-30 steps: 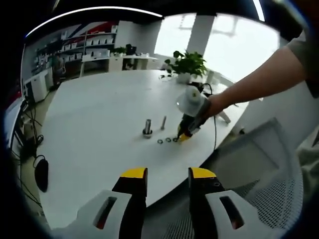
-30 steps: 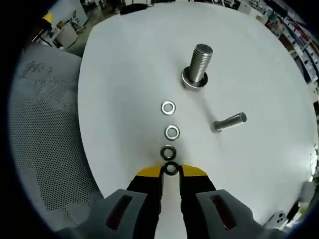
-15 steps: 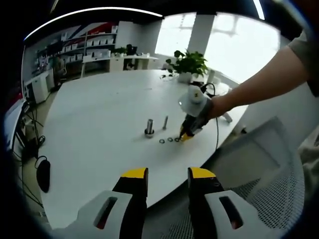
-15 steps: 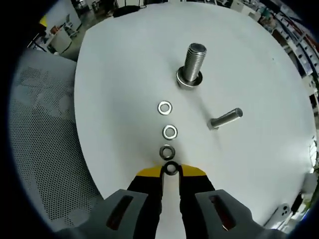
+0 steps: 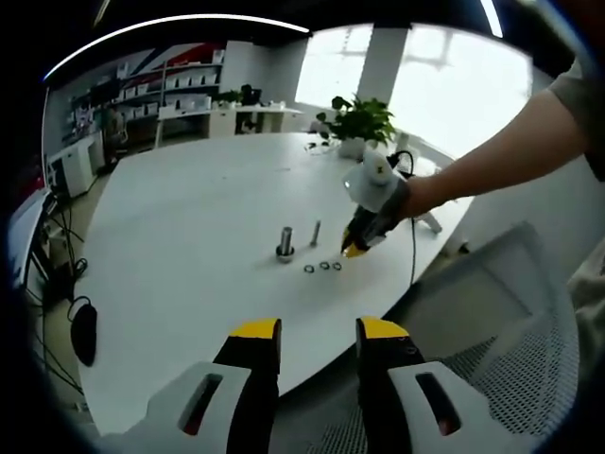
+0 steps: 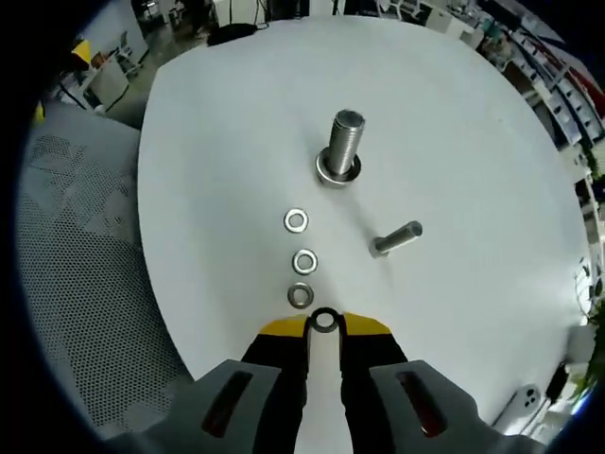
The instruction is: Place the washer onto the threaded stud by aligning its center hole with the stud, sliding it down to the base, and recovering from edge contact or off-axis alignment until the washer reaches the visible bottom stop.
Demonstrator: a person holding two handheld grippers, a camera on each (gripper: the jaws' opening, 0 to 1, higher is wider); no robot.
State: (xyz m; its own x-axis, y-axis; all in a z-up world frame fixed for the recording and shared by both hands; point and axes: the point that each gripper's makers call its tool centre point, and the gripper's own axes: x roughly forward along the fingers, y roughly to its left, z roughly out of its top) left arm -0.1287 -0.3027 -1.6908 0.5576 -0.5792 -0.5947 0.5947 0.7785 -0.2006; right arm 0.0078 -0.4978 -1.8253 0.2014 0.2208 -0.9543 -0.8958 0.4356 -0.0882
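A: Where does the job stand?

B: By my reading, the pick-up is done and the carry comes next. In the right gripper view the right tool (image 6: 324, 326) has its yellow-tipped jaws clamped on a dark washer (image 6: 324, 320), held at the very tips above the near part of the white table (image 6: 473, 142).

A: And the stud?

B: The threaded stud (image 6: 340, 147) stands upright on its wide base further out on the table, well apart from the held washer. Three spare washers (image 6: 302, 258) lie flat in a row between the tool and the stud, and a loose bolt (image 6: 395, 238) lies on its side off to one side.

A: The other hand?

B: The left tool (image 5: 317, 331) hangs off the table edge over a mesh chair (image 5: 492, 331), jaws apart with nothing between them. From there you can see the right tool (image 5: 354, 250) held just above the row of washers.

A: So what does the next move need?

B: Carry the washer over the row, level it above the stud tip, centre the hole on the axis, then lower. Held edge-on, it may catch the threads, so it may need a tilt correction first
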